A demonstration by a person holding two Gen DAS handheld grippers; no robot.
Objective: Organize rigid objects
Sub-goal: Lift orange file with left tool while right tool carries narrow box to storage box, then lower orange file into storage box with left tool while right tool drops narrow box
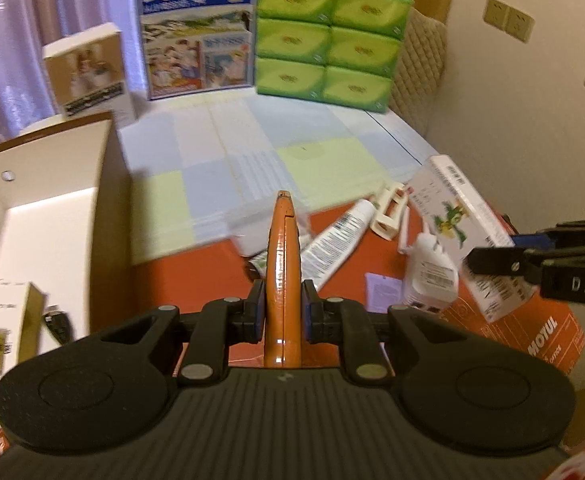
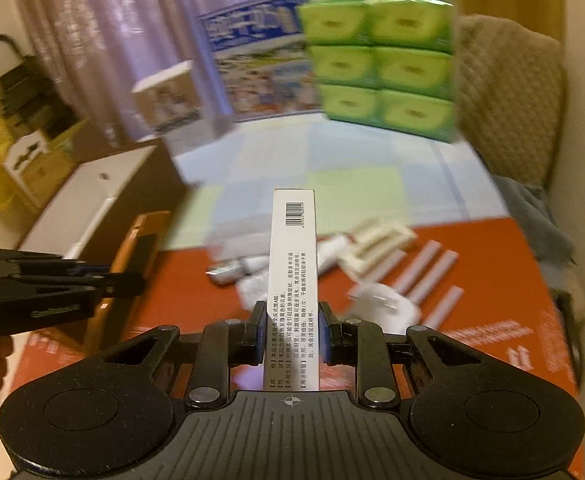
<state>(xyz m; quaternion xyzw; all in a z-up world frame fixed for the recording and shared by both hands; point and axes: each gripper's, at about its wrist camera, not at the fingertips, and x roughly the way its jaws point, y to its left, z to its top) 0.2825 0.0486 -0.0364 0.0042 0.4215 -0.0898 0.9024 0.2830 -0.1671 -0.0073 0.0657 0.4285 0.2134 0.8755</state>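
The left hand-held gripper (image 1: 283, 312) is squeezed tight on a thin orange case (image 1: 282, 264). The case stands on its edge between the two pads and sticks out forward, up in the air above the red cardboard box (image 1: 372, 256). The right hand-held gripper (image 2: 290, 330) is closed on a long white box (image 2: 292, 280) with a barcode and small print on it. That box also sticks straight out between the pads, lifted above the red cardboard.

On the red cardboard lie more things: a white tube (image 1: 340, 240), a cream clip (image 1: 388, 214), a white plug (image 1: 430, 268) and some white sticks (image 2: 432, 272). In the left view the white box (image 1: 464, 224) shows at the right side, held by the other gripper.

To the left is an open white box (image 1: 44, 224) with brown edges. A dark key fob (image 1: 58, 326) and a gold card (image 1: 30, 320) lie inside it.

Farther back is a checked mat (image 1: 252, 152) in pale blue and green. On it stand a blue carton (image 1: 196, 28), a stack of green tissue packs (image 1: 328, 36) and a small tan box (image 1: 86, 72). A purple curtain (image 1: 32, 0) hangs behind them.
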